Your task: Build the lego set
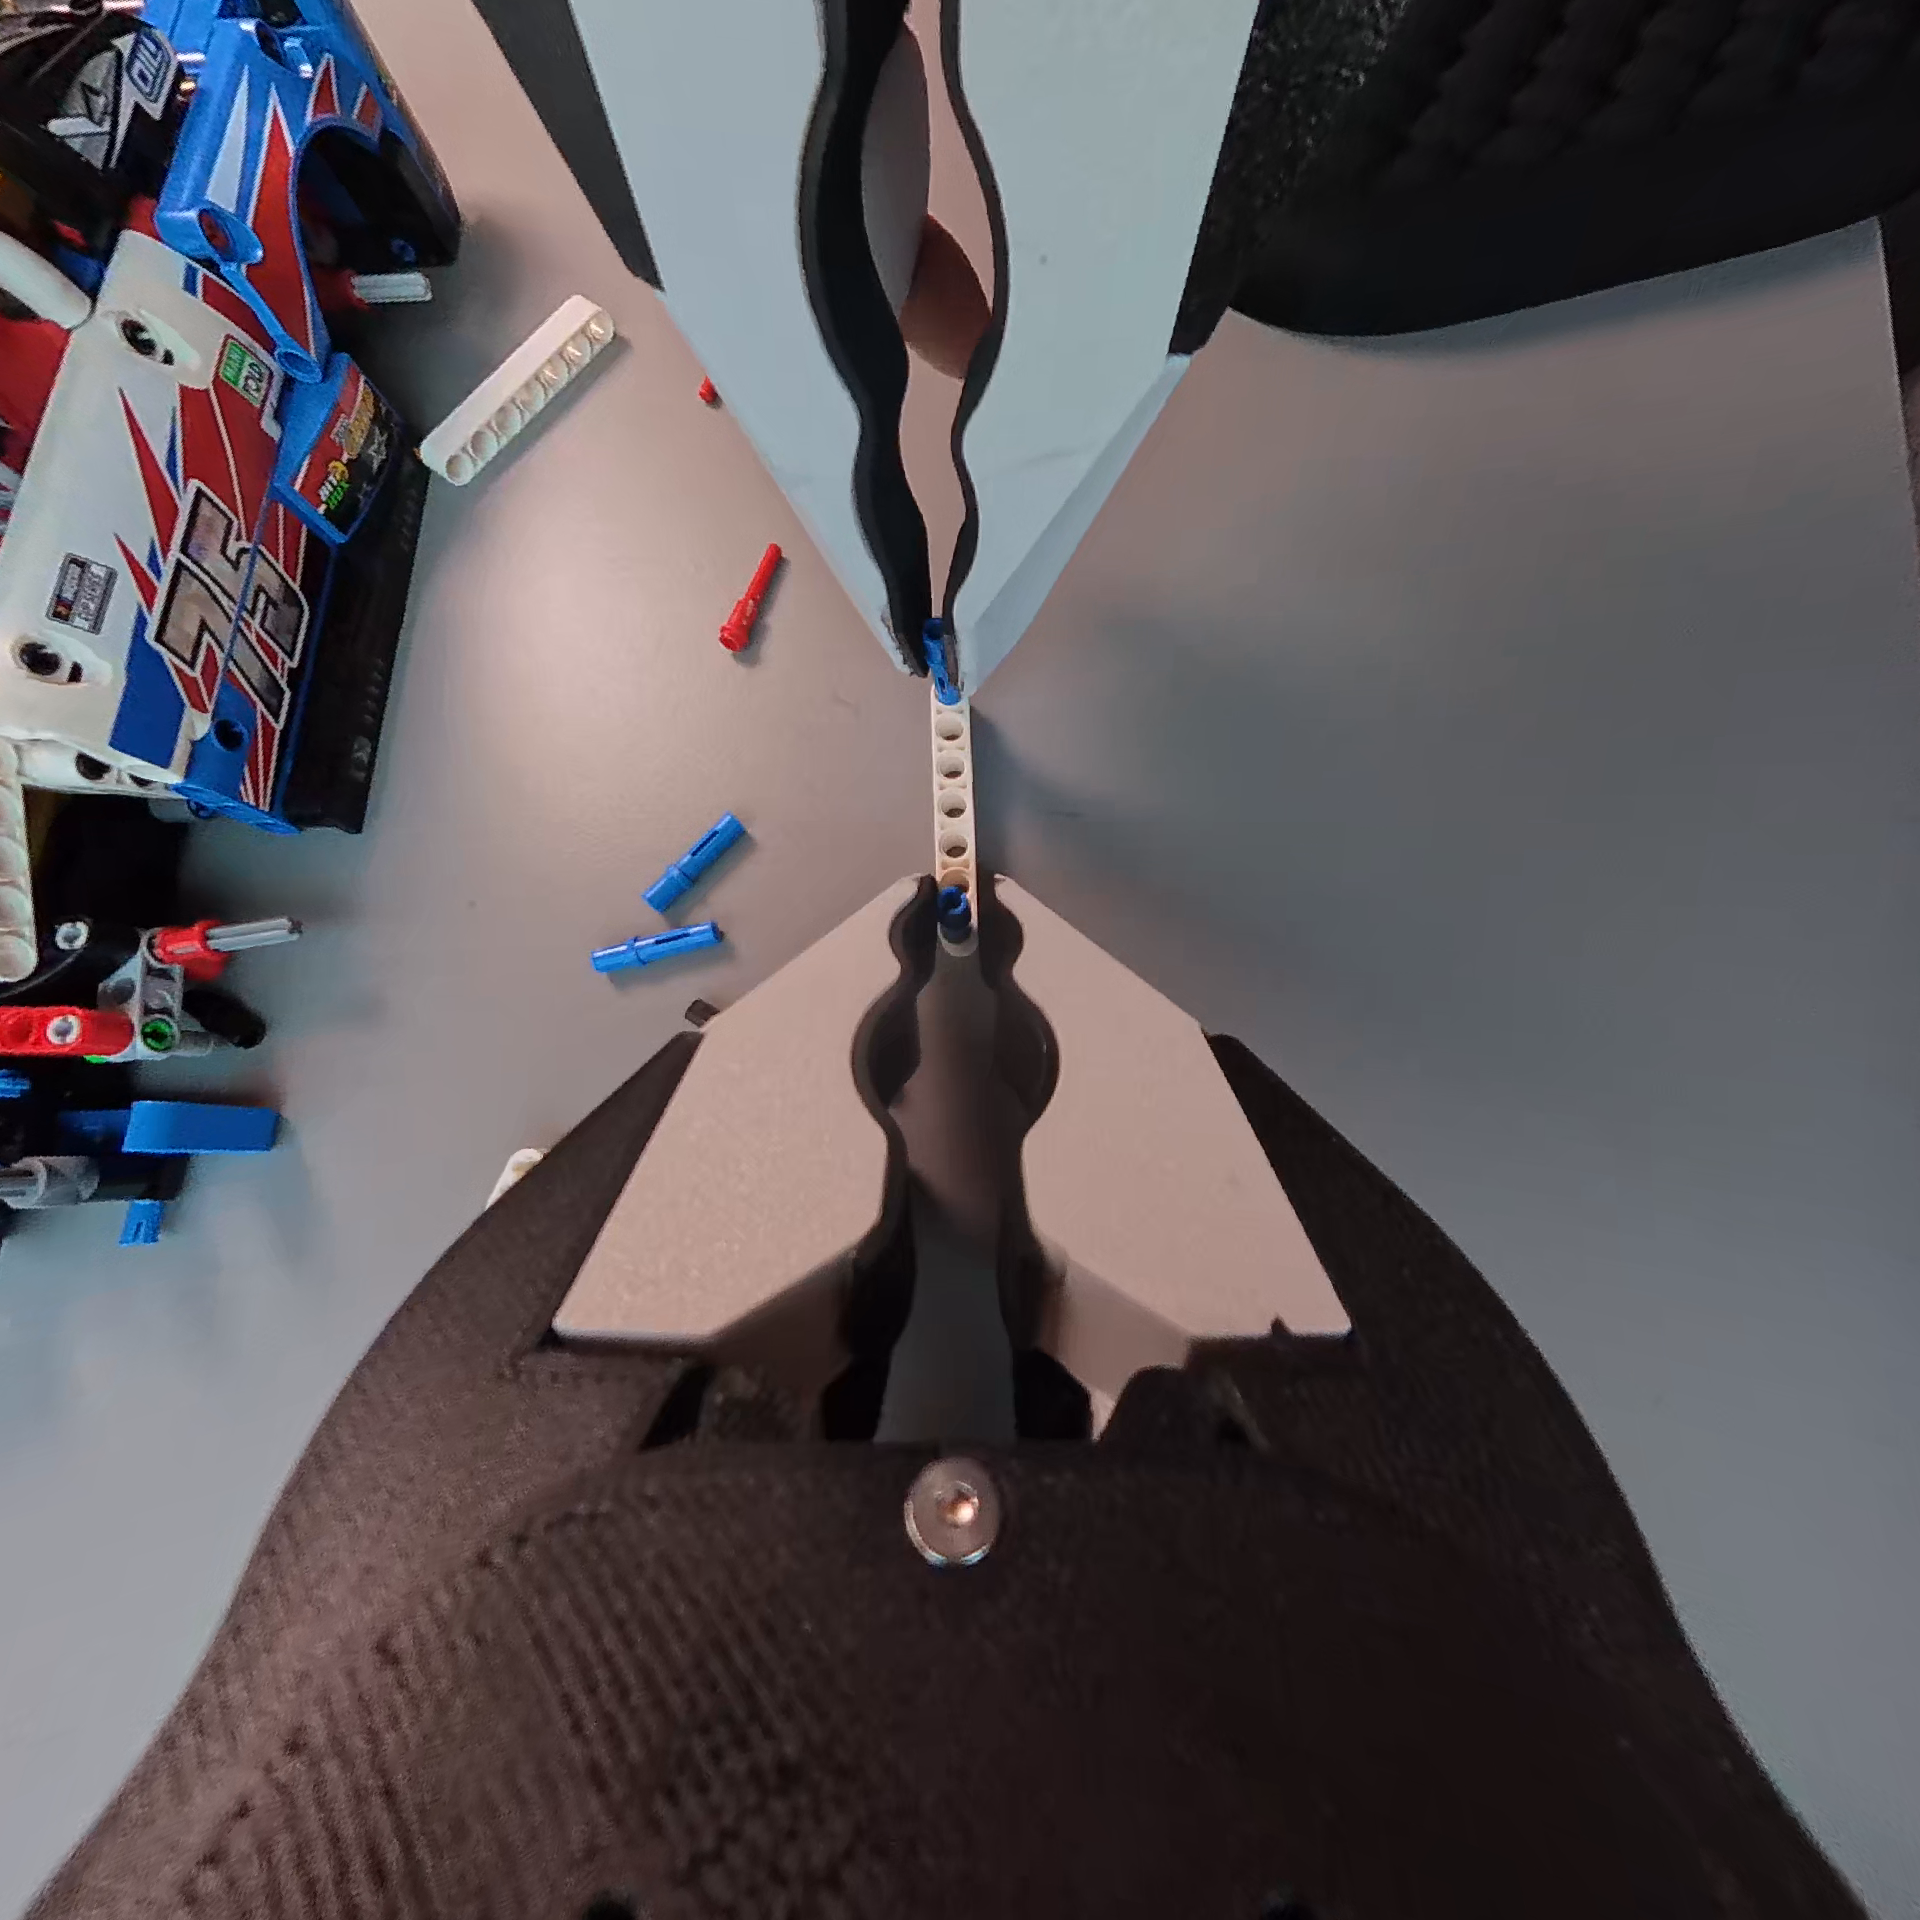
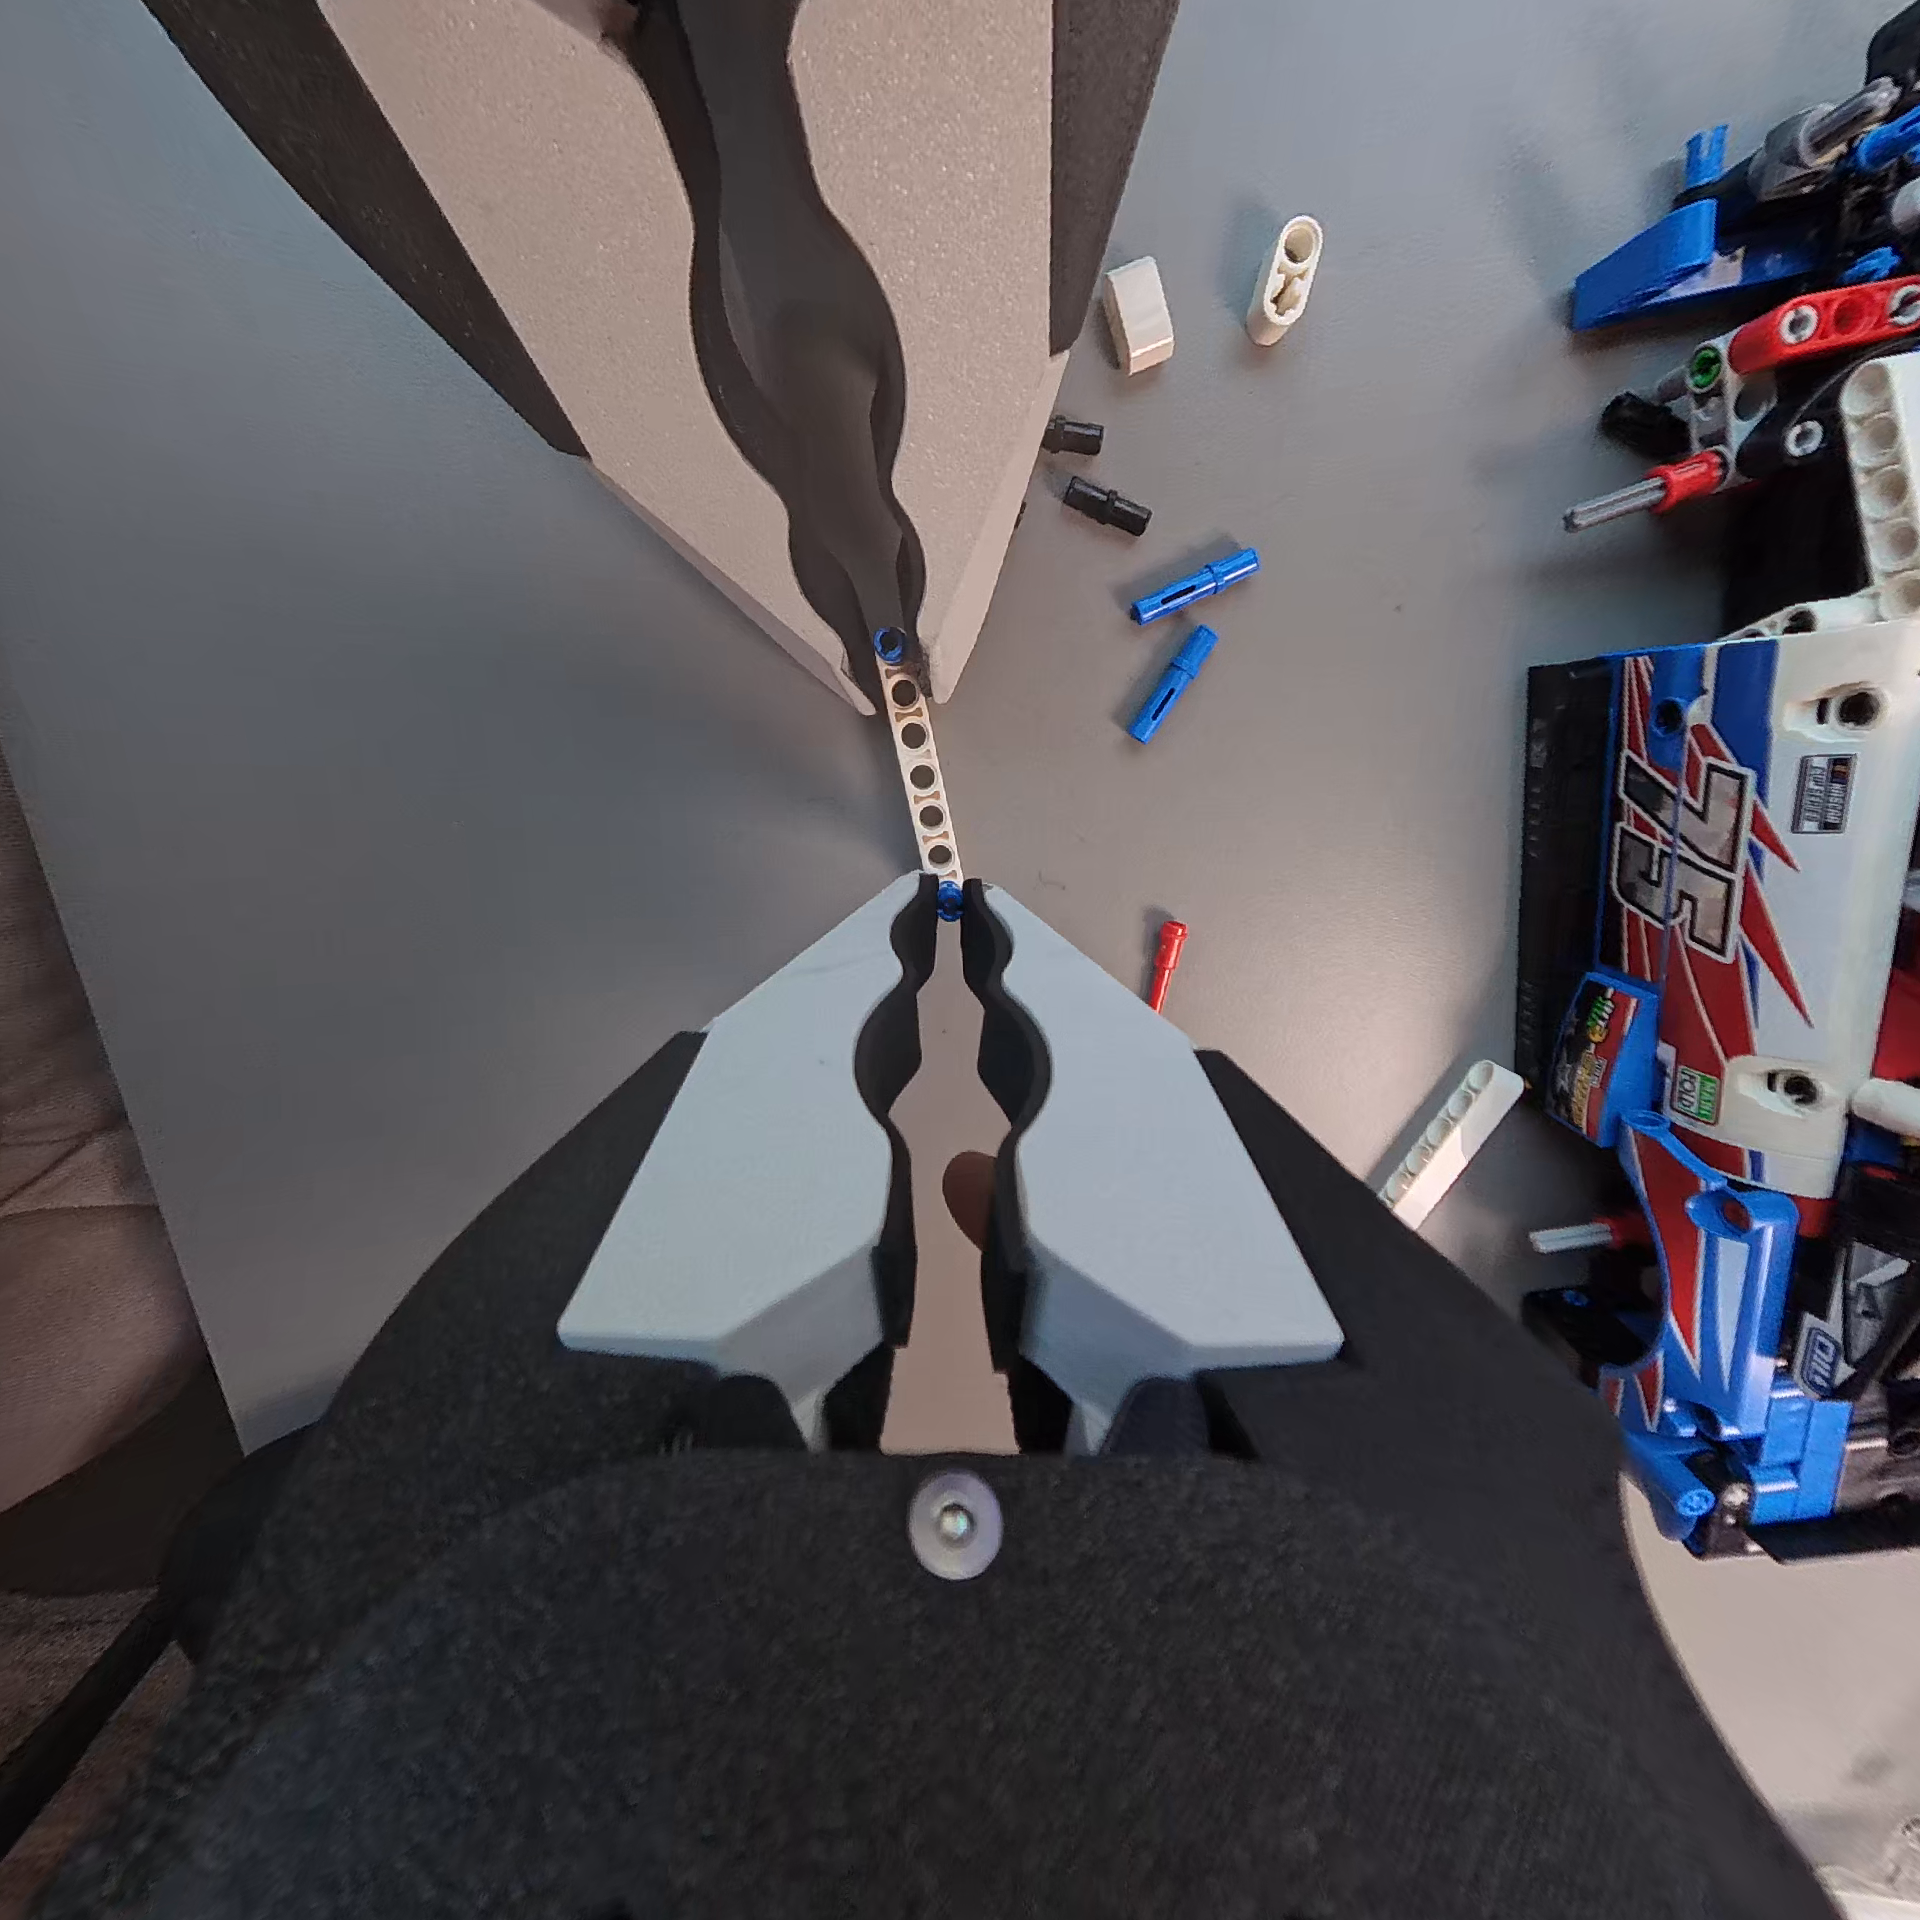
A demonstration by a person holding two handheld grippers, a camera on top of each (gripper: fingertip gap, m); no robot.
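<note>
A white beam with holes (image 1: pixel 951 790) is held in the air between both grippers above the grey table (image 1: pixel 1455 831). My left gripper (image 1: pixel 951 904) is shut on the beam's near end, where a blue pin (image 1: pixel 954 906) sits in a hole. My right gripper (image 1: pixel 938 652) comes from the top and is shut on a second blue pin (image 1: pixel 938 657) at the beam's far end. In the right wrist view, my right gripper (image 2: pixel 948 894) pinches that blue pin (image 2: pixel 948 900) against the beam (image 2: pixel 923 779). The left gripper (image 2: pixel 899 675) holds the other end.
The partly built blue, white and red race car (image 1: pixel 187 499) (image 2: pixel 1766 883) lies at the side. Loose on the table are two blue pins (image 2: pixel 1195 587) (image 2: pixel 1172 684), a red pin (image 2: pixel 1166 966), black pins (image 2: pixel 1107 506), a second white beam (image 2: pixel 1449 1138) and small white pieces (image 2: pixel 1138 315). The grippers are tip to tip, or close to it.
</note>
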